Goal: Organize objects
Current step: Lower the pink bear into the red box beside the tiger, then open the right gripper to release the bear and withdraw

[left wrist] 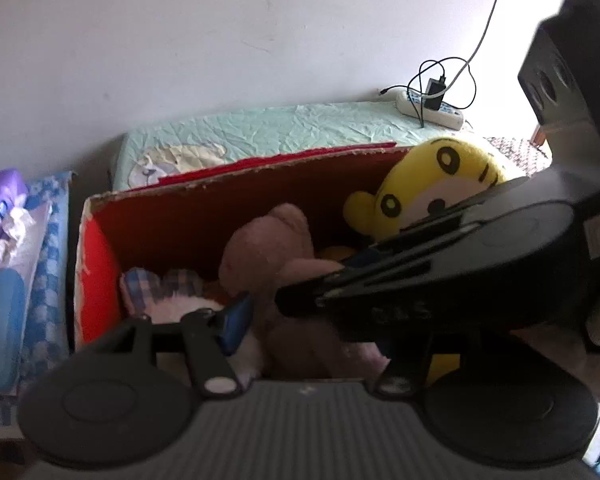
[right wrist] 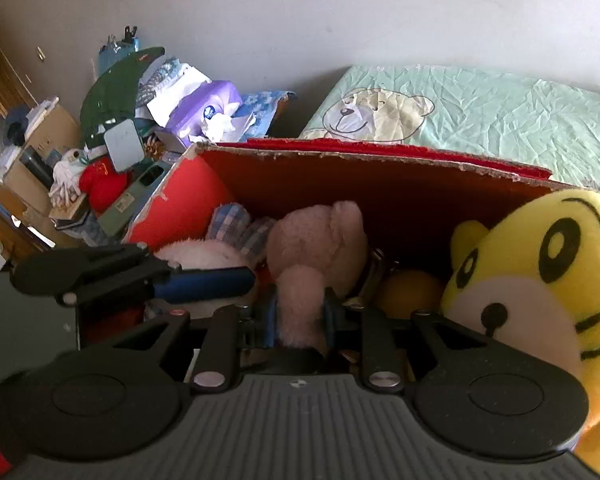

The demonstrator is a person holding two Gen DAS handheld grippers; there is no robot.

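Note:
A red cardboard box (left wrist: 240, 176) (right wrist: 380, 160) holds soft toys. A pink plush bear (left wrist: 276, 256) (right wrist: 320, 240) stands in its middle, and my right gripper (right wrist: 300, 316) is shut on one of its limbs, blue pads on both sides. That gripper crosses the left wrist view as a black body (left wrist: 420, 272). My left gripper (left wrist: 312, 320) is spread around the bear's body. Its blue left pad (left wrist: 232, 324) (right wrist: 208, 282) lies beside the bear and a white plush with plaid ears (left wrist: 168, 288); the other finger is hidden. A yellow tiger plush (left wrist: 432, 176) (right wrist: 540, 280) leans at the box's right end.
An orange ball (right wrist: 412, 292) lies in the box by the tiger. A bed with a mint sheet (left wrist: 280, 128) runs behind the box, with a power strip and cables (left wrist: 428, 110) on it. A purple tissue pack (left wrist: 0, 208) and piled clutter (right wrist: 120, 140) stand left of the box.

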